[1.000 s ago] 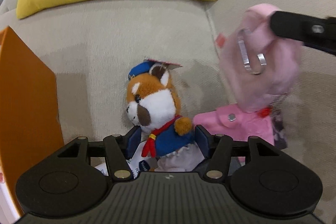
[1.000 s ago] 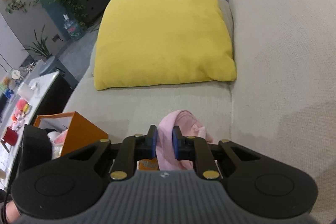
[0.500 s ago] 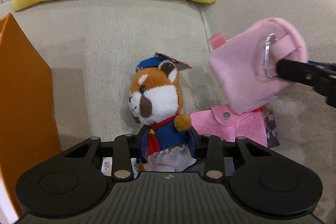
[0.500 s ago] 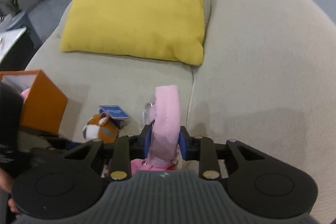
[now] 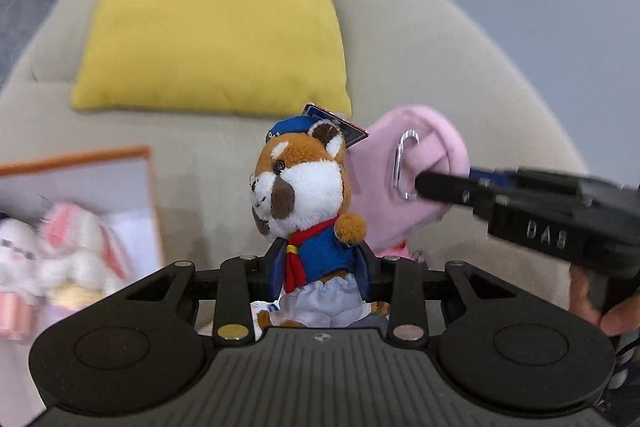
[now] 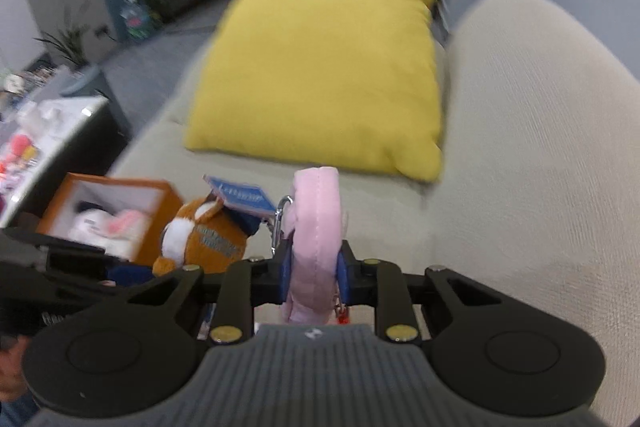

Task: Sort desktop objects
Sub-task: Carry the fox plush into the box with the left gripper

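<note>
Left gripper [image 5: 320, 267] clamped on the fox plush [image 5: 308, 203] at its blue-jacketed torso, pads on either flank; jaws closed in on it within the last second and are now holding steady. The plush is clear of the sofa seat [image 5: 208, 163], upright, head and paper hang tag [image 5: 336, 123] above the pads, just right of the orange box [image 5: 154, 203]. Right gripper [image 6: 312, 271] pinched across the pink plush pouch [image 6: 316, 227], held edge-on, pads squeezing the padded fabric; its jaws eased apart slightly over the last second, yet the pouch remains between them. The pouch sits just right of the fox, further from the box; a metal carabiner [image 5: 404, 165] hangs at its rim. Judgement: both items are light, soft and compressible, so nothing to break, but stuffing yields, so a grip can creep. Torso is the best hold on the fox; limbs and tag would flop or tear. On the pouch, grip the thick seam or body, not the clip, which is hard and slippery. The box already holds white and pink plush toys [image 5: 60, 247], likely the destination; soft contents tolerate a drop.
</note>
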### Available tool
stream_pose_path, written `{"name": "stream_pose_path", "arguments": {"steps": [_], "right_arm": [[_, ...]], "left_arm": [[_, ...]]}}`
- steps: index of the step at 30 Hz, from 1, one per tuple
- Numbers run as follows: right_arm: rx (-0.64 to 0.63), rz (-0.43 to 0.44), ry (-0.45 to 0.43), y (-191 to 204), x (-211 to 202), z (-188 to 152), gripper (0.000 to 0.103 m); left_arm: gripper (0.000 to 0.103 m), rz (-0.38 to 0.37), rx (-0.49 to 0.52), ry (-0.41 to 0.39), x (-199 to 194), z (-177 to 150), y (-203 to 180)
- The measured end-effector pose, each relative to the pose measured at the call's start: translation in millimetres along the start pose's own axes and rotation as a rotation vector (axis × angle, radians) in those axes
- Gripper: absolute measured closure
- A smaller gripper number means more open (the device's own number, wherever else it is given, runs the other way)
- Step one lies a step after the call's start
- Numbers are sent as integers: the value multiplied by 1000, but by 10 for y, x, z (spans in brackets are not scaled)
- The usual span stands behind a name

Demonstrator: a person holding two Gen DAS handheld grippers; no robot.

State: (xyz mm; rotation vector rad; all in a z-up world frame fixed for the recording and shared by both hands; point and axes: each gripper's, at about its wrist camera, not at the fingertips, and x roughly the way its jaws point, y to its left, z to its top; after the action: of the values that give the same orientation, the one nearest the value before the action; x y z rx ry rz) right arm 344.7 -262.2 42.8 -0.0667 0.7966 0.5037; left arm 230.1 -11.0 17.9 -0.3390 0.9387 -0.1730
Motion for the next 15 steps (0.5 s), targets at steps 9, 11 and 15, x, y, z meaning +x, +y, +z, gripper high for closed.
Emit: {"name": "stream_pose_path", "arguments": {"steps": [9, 11, 15], "right_arm": [[-3, 132, -127, 746, -422, -27, 79], [10, 158, -136, 895, -415, -52, 79], [39, 179, -135, 1120, -254, -80, 79]], "left_arm": [[64, 70, -26, -80, -676, -105, 455], [64, 70, -51, -84, -699, -150, 609], [64, 43, -103, -71, -562, -169, 901]]}}
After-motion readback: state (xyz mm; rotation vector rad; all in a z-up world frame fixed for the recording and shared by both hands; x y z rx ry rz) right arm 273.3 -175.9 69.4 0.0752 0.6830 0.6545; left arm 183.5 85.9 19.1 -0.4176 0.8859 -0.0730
